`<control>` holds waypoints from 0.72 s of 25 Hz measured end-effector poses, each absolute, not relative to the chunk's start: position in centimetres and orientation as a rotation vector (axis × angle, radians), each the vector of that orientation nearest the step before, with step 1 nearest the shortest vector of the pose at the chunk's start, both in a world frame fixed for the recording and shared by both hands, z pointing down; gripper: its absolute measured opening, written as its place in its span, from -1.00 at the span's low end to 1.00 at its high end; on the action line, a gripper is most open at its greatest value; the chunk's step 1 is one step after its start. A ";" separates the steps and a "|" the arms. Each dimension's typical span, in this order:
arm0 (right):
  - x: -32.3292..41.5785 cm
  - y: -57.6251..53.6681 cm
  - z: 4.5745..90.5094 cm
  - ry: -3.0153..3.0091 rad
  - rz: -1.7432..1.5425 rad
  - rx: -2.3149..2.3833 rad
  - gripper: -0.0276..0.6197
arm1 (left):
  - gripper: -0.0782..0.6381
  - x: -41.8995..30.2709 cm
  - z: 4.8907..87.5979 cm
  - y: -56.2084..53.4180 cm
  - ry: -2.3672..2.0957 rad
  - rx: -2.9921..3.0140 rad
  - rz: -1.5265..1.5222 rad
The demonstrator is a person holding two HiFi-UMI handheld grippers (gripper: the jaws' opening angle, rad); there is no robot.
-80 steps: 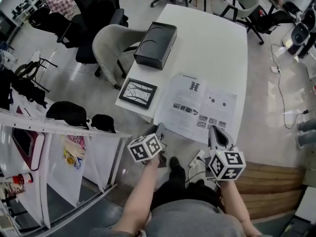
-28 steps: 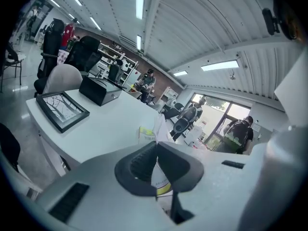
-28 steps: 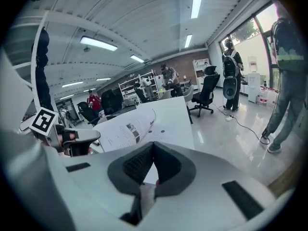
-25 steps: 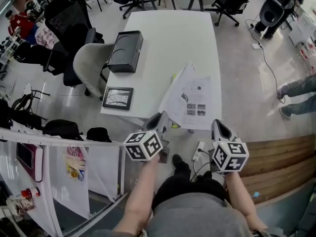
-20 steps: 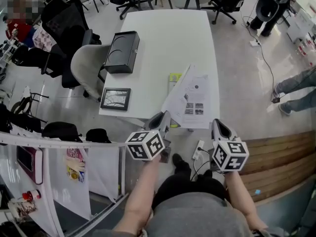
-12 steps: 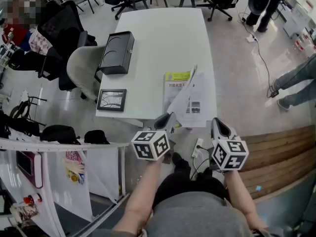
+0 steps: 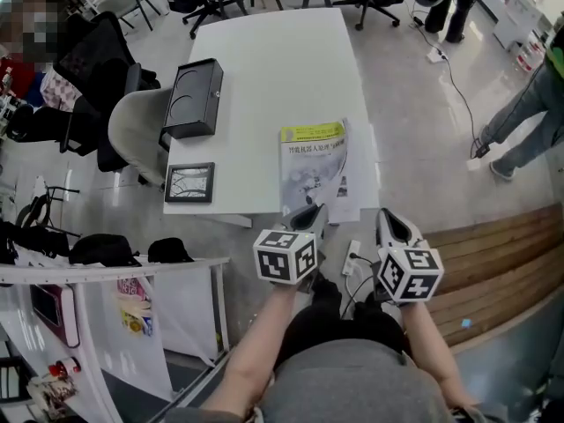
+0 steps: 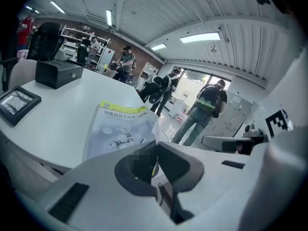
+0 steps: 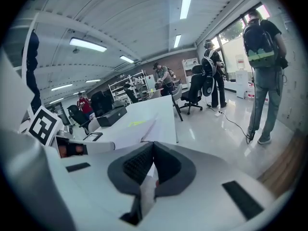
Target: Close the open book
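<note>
Book [image 7: 315, 161] lying at the near edge of the table [image 7: 264, 60], well right of a frame [image 7: 189, 182], green-banded cover facing up and white pages showing along its right side. Left gripper [image 7: 306, 217] reaching in from the near side, jaws closing tight on the cover's near edge. Right gripper [image 7: 389, 218] hovering just off the table's near right corner, jaws pressing together, a little apart from the pages.

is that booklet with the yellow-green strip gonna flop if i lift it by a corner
Probably floppy: the booklet is thin, and its cover edge curls up in the left gripper view. Likely light, since it looks like few sheets. Pushed, it may slide easily on the smooth white table.
</note>
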State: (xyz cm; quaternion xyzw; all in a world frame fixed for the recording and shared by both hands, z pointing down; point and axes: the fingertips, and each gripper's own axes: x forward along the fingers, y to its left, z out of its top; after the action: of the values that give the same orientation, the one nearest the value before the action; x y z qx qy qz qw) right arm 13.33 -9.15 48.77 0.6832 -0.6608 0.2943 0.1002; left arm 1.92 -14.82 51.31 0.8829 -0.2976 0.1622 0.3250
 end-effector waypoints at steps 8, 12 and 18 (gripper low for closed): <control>13.9 -8.5 48.7 -1.948 0.874 2.026 -0.90 | -0.74 4.5 52.7 -13.4 -0.739 2.317 0.540; 14.2 -7.9 48.9 -1.937 0.883 2.037 -0.90 | -0.74 5.3 53.5 -12.8 -0.727 2.340 0.610; 15.1 -7.2 49.1 -1.918 0.898 2.058 -0.90 | -0.74 6.3 54.5 -12.1 -0.723 2.407 0.749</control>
State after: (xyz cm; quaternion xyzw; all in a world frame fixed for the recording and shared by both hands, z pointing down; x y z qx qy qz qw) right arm 15.14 -7.15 49.13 0.6939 -0.6465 0.3028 0.0941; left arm 6.32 -12.11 54.53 0.8871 -0.2663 0.2761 0.2568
